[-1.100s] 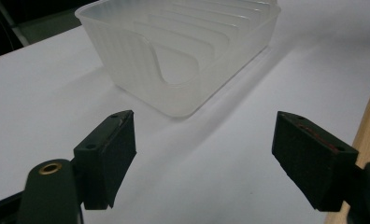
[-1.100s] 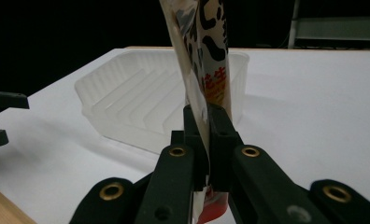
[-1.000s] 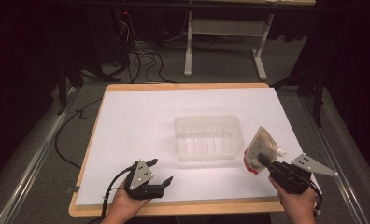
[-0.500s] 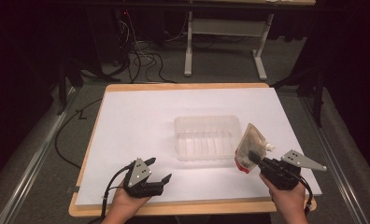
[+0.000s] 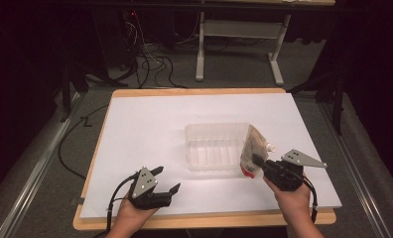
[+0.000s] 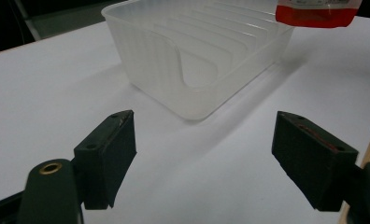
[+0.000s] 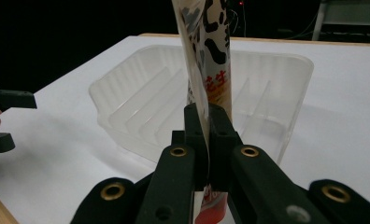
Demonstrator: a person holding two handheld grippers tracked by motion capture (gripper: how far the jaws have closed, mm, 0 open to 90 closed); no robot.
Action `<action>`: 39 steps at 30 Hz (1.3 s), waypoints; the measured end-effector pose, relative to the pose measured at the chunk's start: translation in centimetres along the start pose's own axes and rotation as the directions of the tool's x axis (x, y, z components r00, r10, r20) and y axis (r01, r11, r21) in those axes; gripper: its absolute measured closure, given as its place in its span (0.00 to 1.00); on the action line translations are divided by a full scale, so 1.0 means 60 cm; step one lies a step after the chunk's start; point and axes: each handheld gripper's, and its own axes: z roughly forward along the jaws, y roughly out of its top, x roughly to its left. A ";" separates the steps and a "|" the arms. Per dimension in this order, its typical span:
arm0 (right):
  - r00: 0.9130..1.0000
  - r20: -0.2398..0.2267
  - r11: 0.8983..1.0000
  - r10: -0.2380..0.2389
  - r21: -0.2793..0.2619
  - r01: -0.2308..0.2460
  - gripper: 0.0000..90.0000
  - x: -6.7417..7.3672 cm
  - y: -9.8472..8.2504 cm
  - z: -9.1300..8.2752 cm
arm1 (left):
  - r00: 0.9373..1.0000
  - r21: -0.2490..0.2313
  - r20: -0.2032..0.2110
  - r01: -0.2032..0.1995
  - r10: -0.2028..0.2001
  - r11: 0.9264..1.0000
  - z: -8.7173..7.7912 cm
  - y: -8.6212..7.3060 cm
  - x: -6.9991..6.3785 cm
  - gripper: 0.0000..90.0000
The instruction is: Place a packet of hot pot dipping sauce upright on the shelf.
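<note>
A clear plastic ribbed container (image 5: pixel 215 147) sits in the middle of the white board. My right gripper (image 5: pixel 258 162) is shut on a flat spouted pouch (image 5: pixel 254 148) with a red bottom, held upright just above the container's right rim. In the right gripper view the jaws pinch the pouch (image 7: pixel 210 56) low down, with the container (image 7: pixel 141 112) right behind it. My left gripper (image 5: pixel 165 180) rests near the board's front edge, open with nothing between its fingers. In the left gripper view the container (image 6: pixel 192 60) stands ahead and the pouch's red bottom edge (image 6: pixel 316 16) hangs at top right.
The white board (image 5: pixel 150 124) lies on a wooden table (image 5: pixel 194 222) with bare room to the left and behind the container. Beyond the table are floor cables (image 5: pixel 150 64) and a white table frame (image 5: pixel 239 44) in a dark room.
My right gripper has carried the pouch leftwards, from beside the container's right end to over its right rim. The left gripper has stayed put.
</note>
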 end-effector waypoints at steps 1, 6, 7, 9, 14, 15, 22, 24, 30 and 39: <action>1.000 -0.002 1.000 -0.004 0.003 0.004 1.00 -0.001 0.001 0.002 | 1.000 0.001 0.001 0.000 0.000 1.000 0.000 0.000 0.000 0.25; 1.000 0.008 1.000 -0.003 0.017 0.003 1.00 -0.005 0.005 0.017 | 1.000 0.000 0.002 0.001 -0.001 1.000 0.000 0.000 0.000 0.25; 1.000 0.008 1.000 -0.003 0.017 0.003 1.00 -0.005 0.005 0.017 | 1.000 0.000 0.002 0.001 -0.001 1.000 0.000 0.000 0.000 0.25; 1.000 0.010 1.000 0.003 0.026 -0.003 1.00 -0.006 0.008 0.026 | 1.000 0.001 0.003 0.001 -0.001 1.000 -0.001 0.000 0.000 0.25; 1.000 0.022 0.999 -0.006 0.037 0.006 1.00 -0.008 0.011 0.037 | 1.000 0.002 0.006 0.001 -0.001 1.000 0.000 0.000 0.000 0.25; 1.000 0.025 0.999 -0.007 0.039 0.006 1.00 -0.008 0.012 0.040 | 1.000 0.003 0.006 0.000 0.000 1.000 0.000 0.000 0.000 0.25; 0.999 0.039 0.999 -0.020 0.051 0.018 1.00 -0.010 0.017 0.059 | 1.000 0.003 0.013 -0.001 0.001 1.000 0.000 0.000 -0.003 0.25; 0.999 0.040 0.998 -0.019 0.054 0.016 1.00 -0.010 0.018 0.061 | 1.000 0.003 0.014 -0.001 0.001 1.000 0.000 0.000 -0.003 0.25; 0.998 0.054 0.998 -0.021 0.062 0.017 1.00 -0.016 0.022 0.075 | 1.000 0.004 0.021 -0.002 0.002 1.000 0.000 -0.001 -0.005 0.25; 0.997 0.062 0.997 -0.042 0.067 0.038 1.00 -0.016 0.037 0.088 | 1.000 0.006 0.027 -0.005 0.004 1.000 0.001 0.000 -0.007 0.25</action>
